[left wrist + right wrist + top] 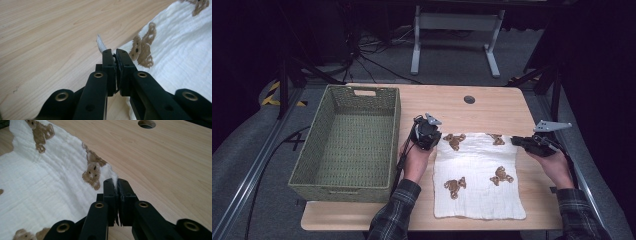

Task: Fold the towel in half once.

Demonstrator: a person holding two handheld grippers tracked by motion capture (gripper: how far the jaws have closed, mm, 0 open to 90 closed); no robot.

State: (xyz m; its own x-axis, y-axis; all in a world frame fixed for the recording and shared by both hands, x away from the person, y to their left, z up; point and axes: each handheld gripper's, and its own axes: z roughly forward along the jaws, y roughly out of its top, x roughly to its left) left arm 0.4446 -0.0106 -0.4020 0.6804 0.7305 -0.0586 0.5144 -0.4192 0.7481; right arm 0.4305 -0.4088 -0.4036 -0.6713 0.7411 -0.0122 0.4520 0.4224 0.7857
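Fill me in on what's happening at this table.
A person is working a white cloth with brown bear prints using a handheld gripper in each hand. The left gripper is shut on the cloth's far left corner, and the right gripper is shut on its far right corner. The rest of the cloth lies spread flat on the wooden table. A green woven basket stands empty to the left of the cloth.
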